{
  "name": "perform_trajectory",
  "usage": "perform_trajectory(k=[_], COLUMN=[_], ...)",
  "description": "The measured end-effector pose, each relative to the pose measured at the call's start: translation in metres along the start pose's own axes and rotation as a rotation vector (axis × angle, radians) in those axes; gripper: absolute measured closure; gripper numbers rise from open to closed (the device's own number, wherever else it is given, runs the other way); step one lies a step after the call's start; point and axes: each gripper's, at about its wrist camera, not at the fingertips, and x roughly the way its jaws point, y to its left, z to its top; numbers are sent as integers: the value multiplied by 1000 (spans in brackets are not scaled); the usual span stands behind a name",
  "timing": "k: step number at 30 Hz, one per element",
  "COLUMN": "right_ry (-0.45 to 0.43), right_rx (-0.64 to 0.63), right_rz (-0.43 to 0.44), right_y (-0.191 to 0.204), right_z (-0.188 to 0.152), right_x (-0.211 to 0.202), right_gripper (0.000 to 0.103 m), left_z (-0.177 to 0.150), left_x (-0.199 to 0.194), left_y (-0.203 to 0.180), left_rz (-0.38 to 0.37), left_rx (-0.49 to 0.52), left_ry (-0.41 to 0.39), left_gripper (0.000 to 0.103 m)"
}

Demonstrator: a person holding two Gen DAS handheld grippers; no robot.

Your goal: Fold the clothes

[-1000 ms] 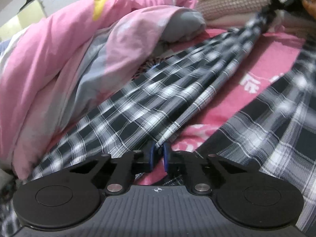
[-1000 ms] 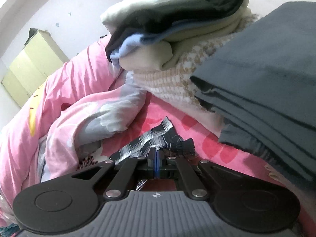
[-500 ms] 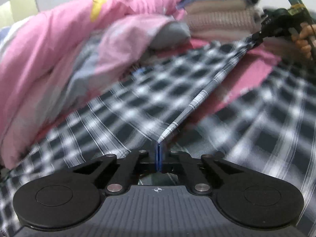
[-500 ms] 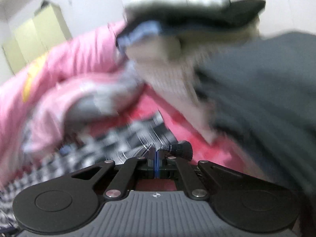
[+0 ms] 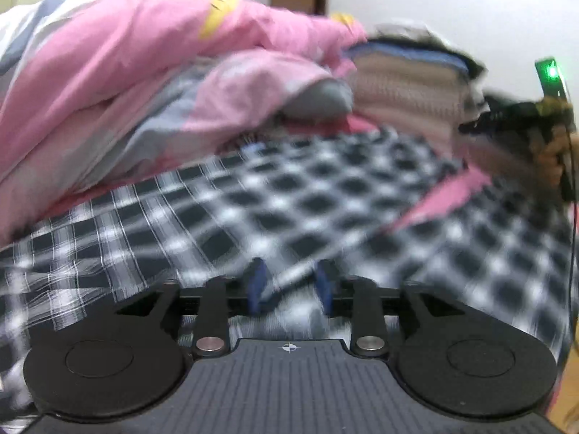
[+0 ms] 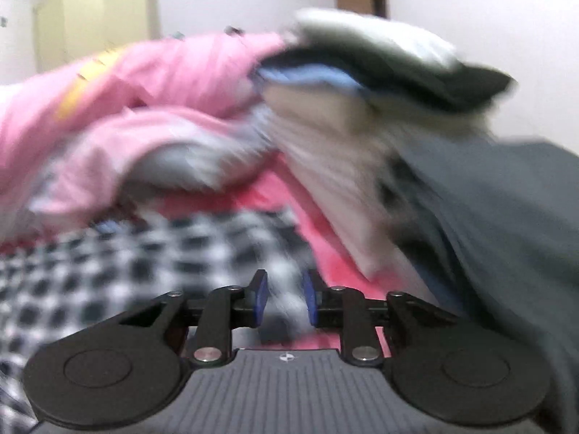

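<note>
A bed (image 5: pixel 445 195) with a pink sheet carries a bunched pink-and-grey quilt (image 5: pixel 152 83) at the left, a stack of folded clothes (image 6: pixel 362 83) behind and a folded dark grey garment (image 6: pixel 506 217) at the right. The black-and-white checked shirt (image 5: pixel 275 209) lies spread over the bed in front of the quilt, blurred, reaching right up to both cameras. The left gripper (image 5: pixel 289 285) has its jaws opening, a narrow gap with a fold of the shirt's edge loose between the blue pads, and the right gripper (image 6: pixel 284 298) likewise is opening with blurred checked cloth in its gap.
</note>
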Motion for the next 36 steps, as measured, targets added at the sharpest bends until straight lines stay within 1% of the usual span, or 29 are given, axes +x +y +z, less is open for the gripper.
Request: perform_trajectory(k=[1, 4, 5, 6, 8, 11, 13, 17, 19, 20, 21, 22, 23, 27, 28, 32, 36], right_ry=[0, 58, 77, 95, 132, 205, 242, 257, 260, 259, 253, 247, 240, 123, 106, 79, 95], right_rx=[-8, -5, -7, -12, -21, 2, 6, 23, -1, -24, -47, -71, -95, -222, -243, -322, -370], right_rz=[19, 24, 8, -18, -61, -94, -110, -113, -111, -113, -117, -122, -126, -188, -201, -249, -288], right_y=[5, 13, 13, 13, 10, 4, 3, -3, -3, 0, 3, 5, 8, 29, 33, 46, 47], right_z=[10, 39, 46, 51, 59, 62, 60, 59, 58, 57, 57, 57, 56, 62, 64, 67, 58], right_x=[13, 72, 91, 110, 146, 186, 206, 224, 225, 225, 224, 223, 221, 214, 216, 233, 262], right_gripper=[63, 62, 62, 62, 62, 62, 62, 61, 63, 70, 84, 94, 100, 101, 101, 101, 101], left_z=[2, 3, 2, -1, -7, -11, -13, -14, -15, -16, -17, -17, -18, -18, -18, -18, -18], left_x=[5, 32, 41, 47, 54, 53, 53, 53, 52, 52, 52, 51, 51, 51, 51, 53, 54], left_y=[0, -6, -7, -7, -5, -4, -3, -3, -5, -6, -6, -6, -6, -9, -9, -9, -9], left_rz=[12, 97, 126, 139, 142, 138, 135, 132, 138, 140, 143, 147, 154, 190, 197, 206, 210], left_rx=[-20, -47, -56, -64, -74, -74, -77, -83, -78, -76, -74, -73, -72, -67, -66, -57, -51], left_ry=[-9, 8, 18, 33, 51, 31, 19, 13, 10, 9, 7, 6, 4, -1, 0, 8, 9], left_gripper=[69, 69, 69, 69, 69, 69, 69, 69, 69, 69, 69, 69, 69, 69, 69, 69, 69])
